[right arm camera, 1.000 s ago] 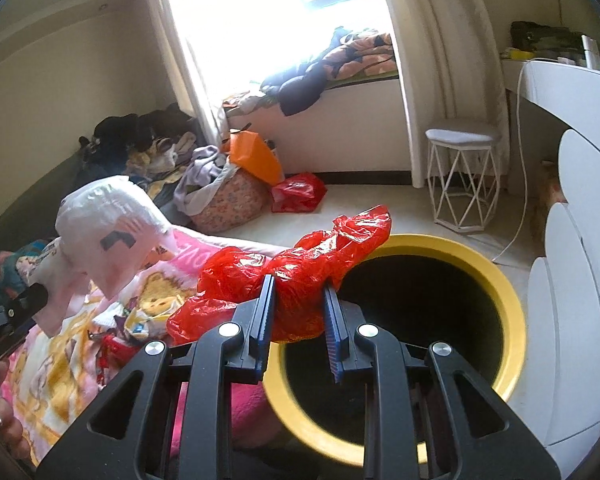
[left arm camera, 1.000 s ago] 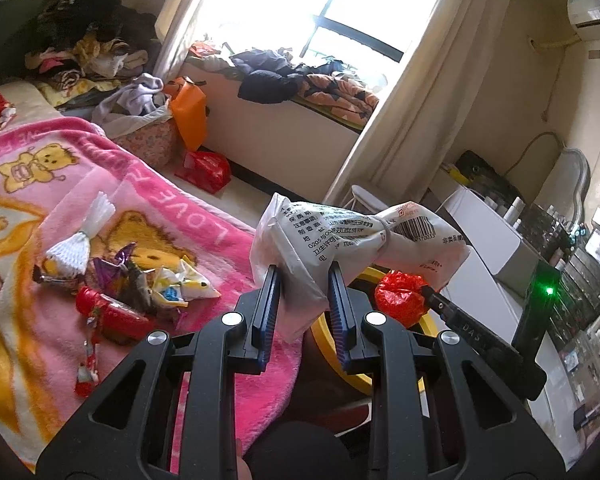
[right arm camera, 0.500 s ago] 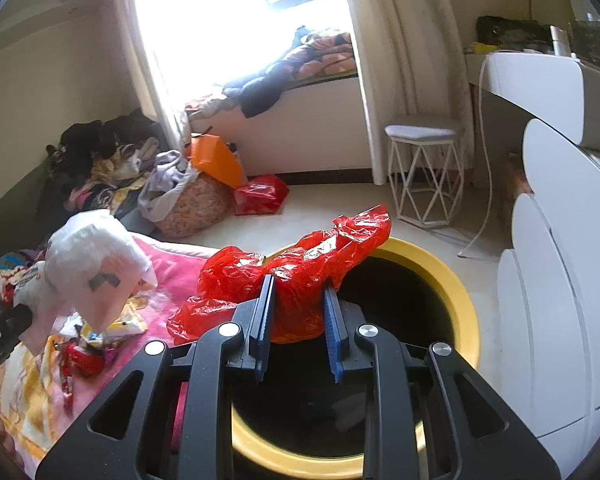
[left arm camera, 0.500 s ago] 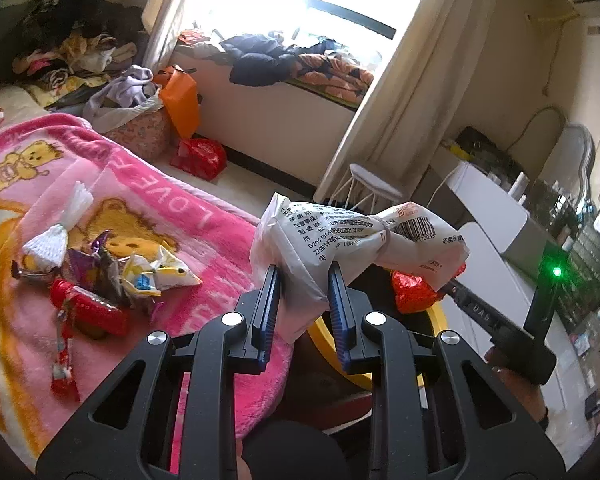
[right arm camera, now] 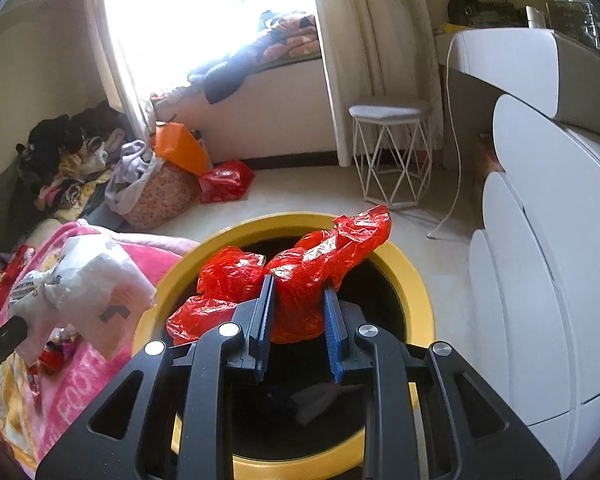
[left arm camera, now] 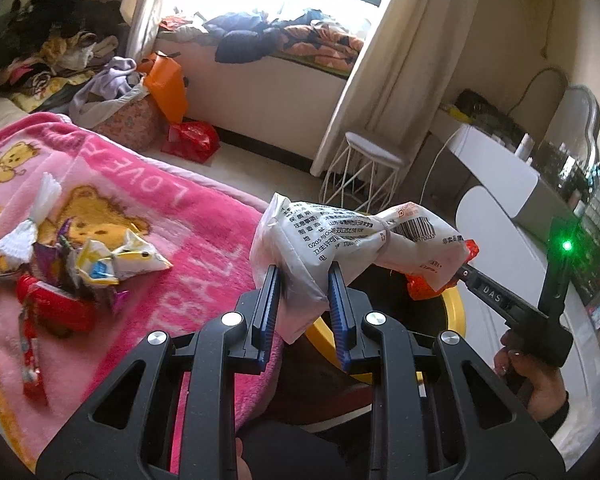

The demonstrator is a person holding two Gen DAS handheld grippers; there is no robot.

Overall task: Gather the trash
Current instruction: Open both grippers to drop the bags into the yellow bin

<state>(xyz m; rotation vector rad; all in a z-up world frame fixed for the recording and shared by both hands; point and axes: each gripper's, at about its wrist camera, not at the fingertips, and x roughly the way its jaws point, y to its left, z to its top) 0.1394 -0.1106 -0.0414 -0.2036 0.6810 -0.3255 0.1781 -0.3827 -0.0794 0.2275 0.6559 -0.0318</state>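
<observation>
My left gripper (left arm camera: 303, 276) is shut on a crumpled white printed bag (left arm camera: 352, 240), held near the edge of the pink blanket, beside the yellow-rimmed bin (left arm camera: 454, 312). My right gripper (right arm camera: 298, 284) is shut on a crumpled red plastic bag (right arm camera: 304, 268), which hangs over the dark mouth of the bin (right arm camera: 416, 296). The white bag (right arm camera: 84, 284) shows at the left of the right wrist view. More wrappers (left arm camera: 80, 272) lie on the pink blanket (left arm camera: 188, 240). The right tool and the hand (left arm camera: 540, 384) holding it appear at the right of the left wrist view.
A white wire stool (right arm camera: 390, 152) stands by the curtain. White curved drawers (right arm camera: 552, 248) lie right of the bin. A red bag (right arm camera: 226, 180), an orange bag (right arm camera: 180, 152) and a laundry basket (right arm camera: 160, 196) sit on the floor near clothes piles.
Both grippers moved forward and down toward the bin with their bags still held. The red bag now hangs over the bin's opening, and the bin looks larger in the right wrist view.
</observation>
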